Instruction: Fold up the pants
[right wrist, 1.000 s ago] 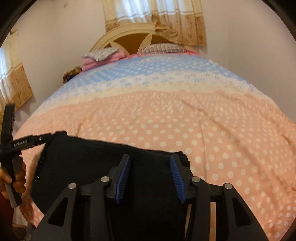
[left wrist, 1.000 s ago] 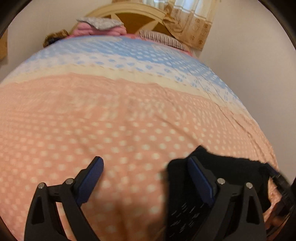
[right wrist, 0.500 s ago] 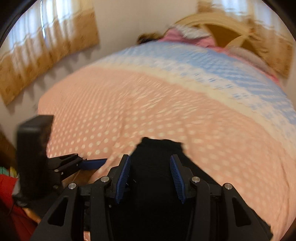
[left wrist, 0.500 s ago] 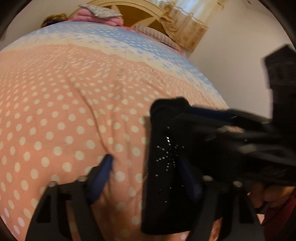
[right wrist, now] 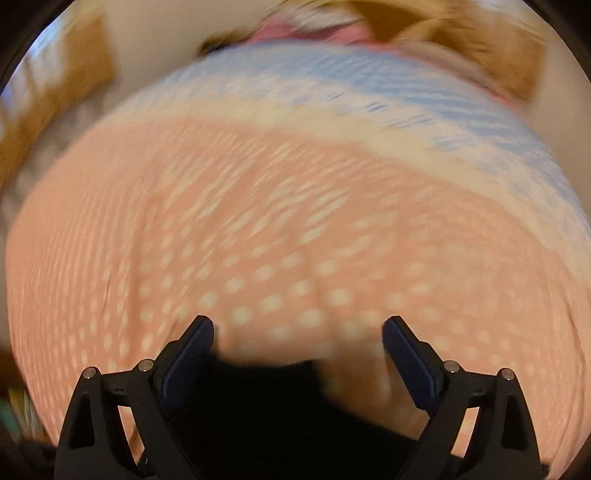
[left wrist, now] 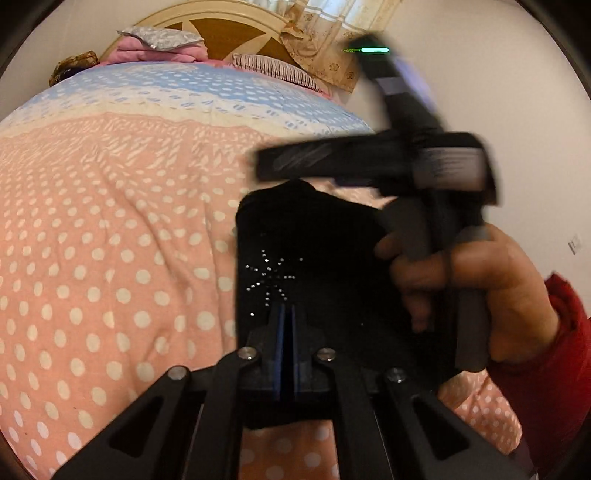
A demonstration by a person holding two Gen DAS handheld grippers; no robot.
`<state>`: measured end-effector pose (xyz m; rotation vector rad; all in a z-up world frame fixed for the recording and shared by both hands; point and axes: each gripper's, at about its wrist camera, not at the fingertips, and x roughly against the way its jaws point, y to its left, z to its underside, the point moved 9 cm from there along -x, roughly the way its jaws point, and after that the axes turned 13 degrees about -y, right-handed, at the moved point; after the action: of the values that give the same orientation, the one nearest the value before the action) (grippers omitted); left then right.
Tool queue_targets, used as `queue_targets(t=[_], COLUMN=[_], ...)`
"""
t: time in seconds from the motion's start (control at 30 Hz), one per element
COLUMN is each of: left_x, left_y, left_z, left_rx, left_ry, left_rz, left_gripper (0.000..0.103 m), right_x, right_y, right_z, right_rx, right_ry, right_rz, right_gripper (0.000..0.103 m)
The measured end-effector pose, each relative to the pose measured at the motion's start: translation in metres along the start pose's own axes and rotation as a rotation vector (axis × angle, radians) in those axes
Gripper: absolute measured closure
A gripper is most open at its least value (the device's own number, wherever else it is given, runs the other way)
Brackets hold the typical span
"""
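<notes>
The black pants, folded into a narrow pad with a small sparkly star print, lie on the pink dotted bedspread. My left gripper points down onto their near part, pads pressed together with the dark cloth pinched at the tips. In the blurred right wrist view, my right gripper has its jaws opening wide. The pants lie low between its fingers, and the pads do not touch them. A hand in a red sleeve holds that gripper's handle just right of the pants.
The bedspread turns cream and blue toward the wooden headboard. A striped pillow and pink folded bedding lie there. A white wall runs along the bed's right side, with curtains behind.
My left jaws went from wide open to shut over the pants' near part. My right gripper swung across the bed, its jaws sprang wide, and the pants slid low in its view.
</notes>
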<state>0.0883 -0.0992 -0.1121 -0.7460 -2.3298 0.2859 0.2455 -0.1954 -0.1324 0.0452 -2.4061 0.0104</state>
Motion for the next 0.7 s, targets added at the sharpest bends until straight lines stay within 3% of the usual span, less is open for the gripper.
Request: queue_targets(t=[0.07, 0.13, 0.27, 0.33, 0.37, 0.4, 0.53, 0.7], left_x=[0.002, 0.001, -0.007, -0.016, -0.02, -0.024, -0.037, -0.034], left_y=[0.003, 0.006, 0.008, 0.009, 0.01, 0.011, 0.012, 0.012], left_z=[-0.003, -0.009, -0.021, -0.024, -0.024, -0.024, -0.024, -0.02], left_rx=[0.003, -0.011, -0.031, -0.037, -0.047, -0.061, -0.063, -0.048], left_ry=[-0.003, -0.015, -0.017, -0.022, -0.021, -0.022, -0.047, -0.041], left_rz=[-0.002, -0.016, -0.02, -0.024, -0.035, -0.059, -0.076, -0.09], left_gripper=[0.098, 0.097, 0.092, 0.073, 0.049, 0.033, 0.028, 0.028], right_x=[0.028, 0.065, 0.125, 0.154, 0.168, 0.179, 0.198, 0.177], right_y=[-0.03, -0.059, -0.116, -0.149, -0.167, -0.181, -0.221, -0.195], right_z=[-0.01, -0.01, 0.016, 0.037, 0.051, 0.065, 0.129, 0.16], right_rx=[-0.134, -0.284, -0.432, -0.487, -0.519, -0.552, -0.684, -0.635], right_ry=[-0.103, -0.189, -0.301, -0.361, -0.385, -0.4, -0.345, -0.247], right_rz=[0.033, -0.017, -0.016, 0.036, 0.074, 0.104, 0.167, 0.105], right_gripper=[0.01, 0.01, 0.009, 0.009, 0.009, 0.009, 0.01, 0.01])
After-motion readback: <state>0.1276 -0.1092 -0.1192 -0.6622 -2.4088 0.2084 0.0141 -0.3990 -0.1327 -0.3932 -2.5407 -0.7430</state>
